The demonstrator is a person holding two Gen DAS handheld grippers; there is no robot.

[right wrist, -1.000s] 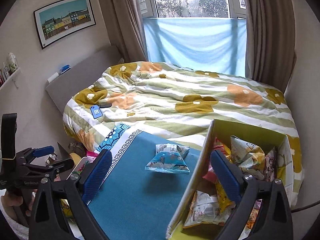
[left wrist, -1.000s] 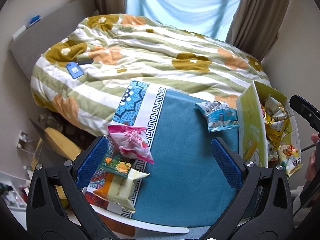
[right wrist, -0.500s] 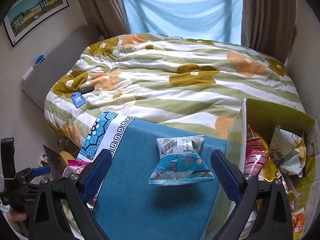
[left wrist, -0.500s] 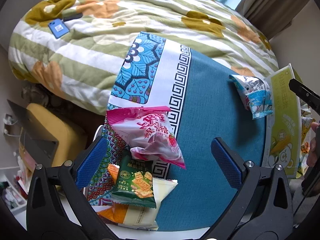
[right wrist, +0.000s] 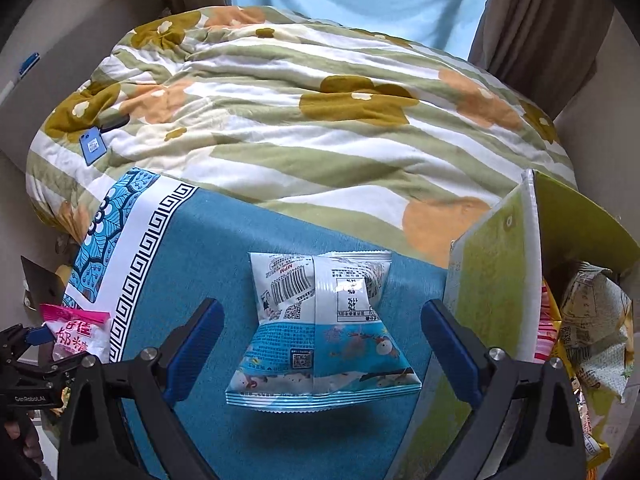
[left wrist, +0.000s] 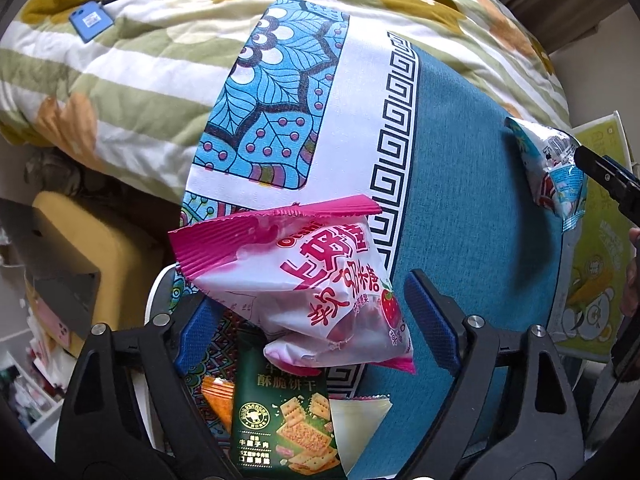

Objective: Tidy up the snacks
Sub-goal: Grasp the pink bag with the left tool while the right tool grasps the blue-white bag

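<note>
The left gripper (left wrist: 312,316) points steeply down with its jaws closing around the pink snack bag (left wrist: 304,280); the bag lies between the blue pads (left wrist: 430,320), yet they do not seem to press it, so nothing is gripped so far. That bag rests on the patterned edge of the blue cloth (left wrist: 460,160), partly over a green cracker packet (left wrist: 284,420) nearer the tongs' base. It looks light, puffed with air and slick; the film will crumple and slide, so I would pinch across the soft middle or by the crimped top seam, gently, since the contents may crush.

The right gripper (right wrist: 320,344) stands spread wide, with the blue-and-white snack bag (right wrist: 320,328) lying flat between its fingers, untouched; just beyond its right finger rises the yellow-green box (right wrist: 492,272) already holding other packets. This pouch too seems light and slippery; its pillowy centre offers the surest hold.
</note>
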